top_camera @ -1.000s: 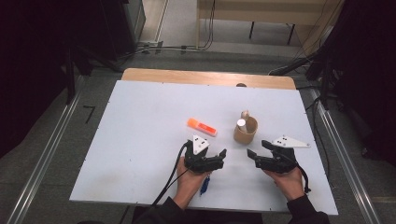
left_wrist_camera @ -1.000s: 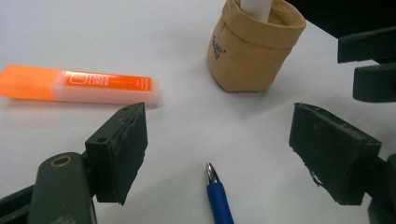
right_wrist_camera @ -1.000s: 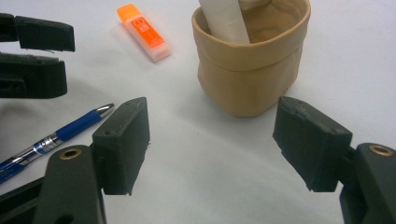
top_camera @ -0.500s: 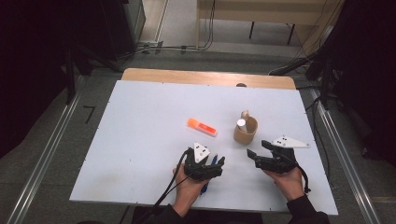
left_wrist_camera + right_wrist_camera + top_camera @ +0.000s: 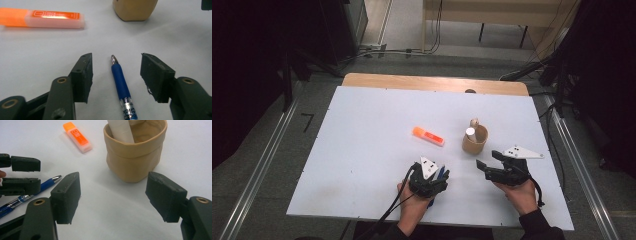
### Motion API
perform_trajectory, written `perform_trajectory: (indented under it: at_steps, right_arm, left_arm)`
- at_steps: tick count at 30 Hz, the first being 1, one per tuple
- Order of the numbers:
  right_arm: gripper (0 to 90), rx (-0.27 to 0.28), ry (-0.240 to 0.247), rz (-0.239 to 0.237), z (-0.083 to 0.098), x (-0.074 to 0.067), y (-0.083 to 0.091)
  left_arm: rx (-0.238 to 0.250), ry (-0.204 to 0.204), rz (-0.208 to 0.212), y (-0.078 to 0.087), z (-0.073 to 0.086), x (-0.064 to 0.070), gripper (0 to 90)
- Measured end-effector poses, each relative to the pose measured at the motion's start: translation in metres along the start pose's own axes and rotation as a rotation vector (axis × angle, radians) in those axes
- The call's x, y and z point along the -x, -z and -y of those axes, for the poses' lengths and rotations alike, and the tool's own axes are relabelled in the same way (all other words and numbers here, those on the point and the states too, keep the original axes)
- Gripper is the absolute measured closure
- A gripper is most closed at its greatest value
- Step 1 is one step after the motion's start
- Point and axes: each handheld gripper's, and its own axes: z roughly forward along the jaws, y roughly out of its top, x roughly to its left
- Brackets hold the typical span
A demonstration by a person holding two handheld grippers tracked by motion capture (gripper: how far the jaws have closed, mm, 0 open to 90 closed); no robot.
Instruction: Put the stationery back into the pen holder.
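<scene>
Two grippers sat low on the white tabletop (image 5: pixel 362 150) in the high view, each held in a hand at the bottom of the frame. The left gripper (image 5: pixel 115 72) had its jaws spread wide and gripped nothing; in the left gripper view a blue pen (image 5: pixel 122 87) lay on the tabletop between the jaws, its metal tip pointing up the frame, touching neither jaw. At the upper left of that view lay an orange highlighter (image 5: pixel 42 18) with a clear cap, and at the top centre showed the base of a tan pouch-like cup (image 5: pixel 135 10). The right gripper (image 5: pixel 112 195) was also wide open and empty, its jaws framing the cup in the right gripper view, with the cup standing farther up the frame, apart from them. A white cylinder (image 5: pixel 121 130) leaned inside the cup. In the high view the highlighter lay near the middle of the frame, the cup just to its right, and the right gripper sat below and right of the cup.
</scene>
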Motion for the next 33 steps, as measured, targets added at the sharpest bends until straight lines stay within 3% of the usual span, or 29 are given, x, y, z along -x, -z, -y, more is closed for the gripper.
perform_trajectory:
  at_steps: [25,33]
  right_arm:
    - [27.0,-0.001,0.002,0.0,0.0,-0.001,0.0]
    - [27.1,0.0,0.004,0.001,0.0,-0.001,0.0]
  left_arm:
    - [-0.112,-0.068,-0.027,-0.01,-0.002,0.009,63.8]
    - [-0.114,-0.074,-0.047,-0.011,-0.002,0.01,68.9]
